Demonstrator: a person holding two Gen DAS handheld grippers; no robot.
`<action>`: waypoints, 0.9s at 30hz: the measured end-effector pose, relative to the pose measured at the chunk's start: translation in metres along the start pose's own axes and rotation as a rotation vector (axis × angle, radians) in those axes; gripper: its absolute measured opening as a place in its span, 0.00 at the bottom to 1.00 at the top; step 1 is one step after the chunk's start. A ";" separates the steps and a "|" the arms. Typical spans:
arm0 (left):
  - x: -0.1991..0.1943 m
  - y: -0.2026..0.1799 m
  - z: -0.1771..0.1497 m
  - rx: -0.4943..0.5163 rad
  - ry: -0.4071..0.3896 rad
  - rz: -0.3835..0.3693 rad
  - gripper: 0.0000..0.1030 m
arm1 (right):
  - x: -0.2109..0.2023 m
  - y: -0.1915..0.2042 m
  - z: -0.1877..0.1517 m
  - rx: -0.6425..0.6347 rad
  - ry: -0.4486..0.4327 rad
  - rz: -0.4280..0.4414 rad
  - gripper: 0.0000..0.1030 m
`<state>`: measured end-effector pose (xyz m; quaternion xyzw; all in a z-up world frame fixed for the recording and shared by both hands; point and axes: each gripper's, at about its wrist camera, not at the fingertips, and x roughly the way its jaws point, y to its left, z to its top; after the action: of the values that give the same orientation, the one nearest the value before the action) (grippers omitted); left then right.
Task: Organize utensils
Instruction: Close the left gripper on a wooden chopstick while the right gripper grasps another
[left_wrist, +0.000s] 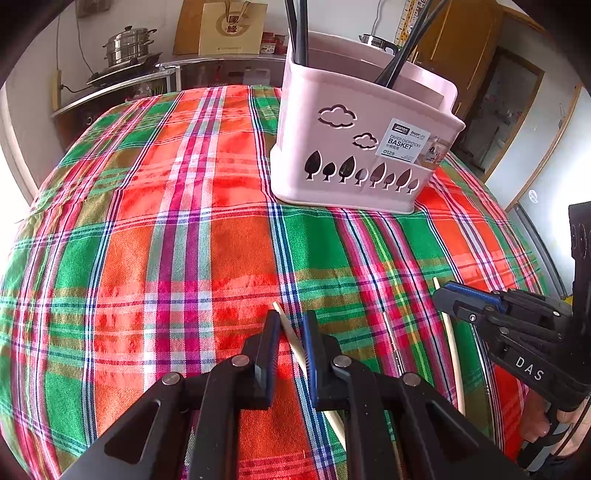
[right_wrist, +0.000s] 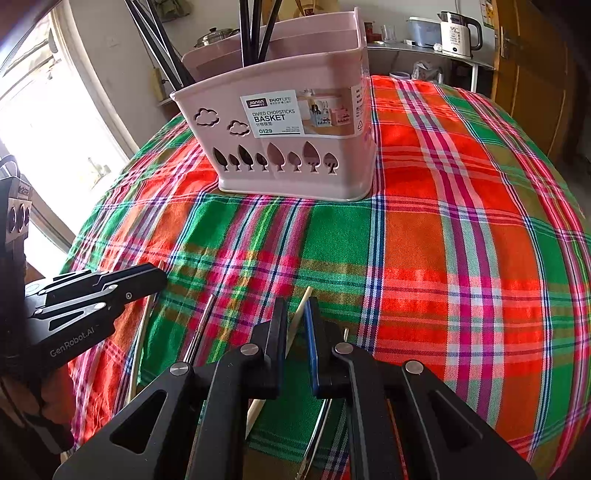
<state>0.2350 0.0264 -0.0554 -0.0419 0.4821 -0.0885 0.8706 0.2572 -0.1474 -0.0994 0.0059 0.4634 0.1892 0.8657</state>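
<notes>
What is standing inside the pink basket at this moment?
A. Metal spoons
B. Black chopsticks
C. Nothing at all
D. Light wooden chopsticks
B. Several black chopsticks stand upright and leaning in the pink basket, while the light wooden chopsticks are still low over the plaid tablecloth, each between the fingers of a hand-held gripper.

Both hand-held grippers (left_wrist: 290, 323) (right_wrist: 297, 310) low (jaws nearly closed).

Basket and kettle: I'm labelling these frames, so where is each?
pink basket (right_wrist: 280, 173): right wrist view, front wall by the tree cut-outs.
white kettle (right_wrist: 456, 35): right wrist view, its body, on the back counter.
</notes>
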 end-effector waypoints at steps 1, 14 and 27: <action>0.000 -0.001 0.000 0.005 0.001 0.004 0.11 | 0.000 0.001 0.001 -0.005 0.001 -0.003 0.09; 0.006 -0.002 0.010 0.021 0.032 -0.021 0.05 | -0.001 0.005 0.008 -0.015 -0.005 0.020 0.05; -0.064 -0.008 0.035 0.047 -0.107 -0.058 0.04 | -0.074 0.014 0.039 -0.045 -0.191 0.055 0.04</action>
<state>0.2307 0.0310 0.0179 -0.0400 0.4312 -0.1227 0.8930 0.2472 -0.1521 -0.0156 0.0170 0.3743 0.2218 0.9002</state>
